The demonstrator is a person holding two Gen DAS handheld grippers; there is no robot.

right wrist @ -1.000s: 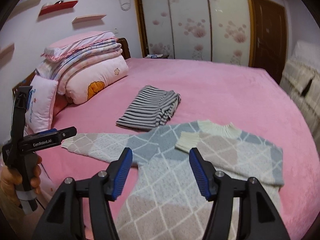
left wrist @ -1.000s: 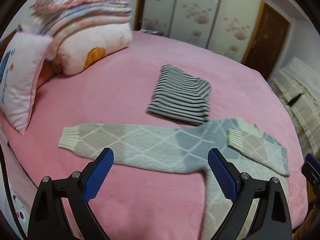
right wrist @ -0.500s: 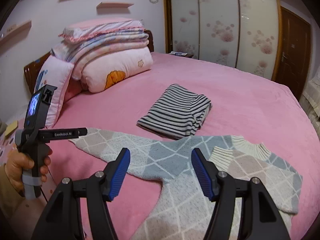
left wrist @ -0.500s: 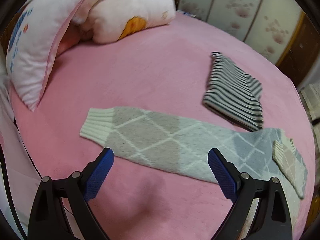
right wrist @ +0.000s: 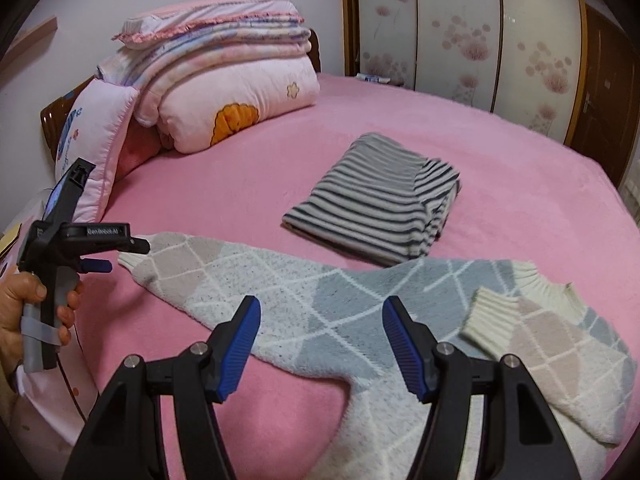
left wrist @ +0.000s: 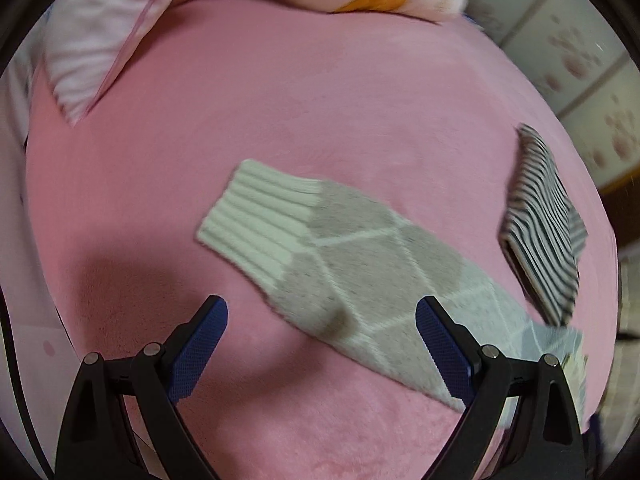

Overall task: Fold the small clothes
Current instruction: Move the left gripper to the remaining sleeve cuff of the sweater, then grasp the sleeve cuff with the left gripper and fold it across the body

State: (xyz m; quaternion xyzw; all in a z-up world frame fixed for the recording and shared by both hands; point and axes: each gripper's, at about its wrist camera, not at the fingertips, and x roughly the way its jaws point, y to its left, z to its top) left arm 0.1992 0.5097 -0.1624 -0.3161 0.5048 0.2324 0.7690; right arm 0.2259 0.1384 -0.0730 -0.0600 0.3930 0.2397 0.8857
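The left claw point(left wrist: 322, 330) hangs with its blue pads apart over the outstretched sleeve point(left wrist: 344, 272) of the sweater point(right wrist: 360, 312), gripping nothing. The right claw point(right wrist: 320, 344) is likewise spread wide and empty, above the sweater where that sleeve joins the body. The sweater lies flat on the near side of the pink bed point(right wrist: 500, 152) (its other sleeve point(right wrist: 520, 332) folded across the chest). Just beyond it sits a folded striped garment point(right wrist: 380, 196); pillows point(right wrist: 224, 80) are stacked at the far left.

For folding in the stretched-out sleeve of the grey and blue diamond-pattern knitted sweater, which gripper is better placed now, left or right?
Probably the left. The left gripper, jaws open, hangs just over the outstretched sleeve near its cream ribbed cuff. The right gripper, also open, faces the sleeve's shoulder end, far from that cuff.
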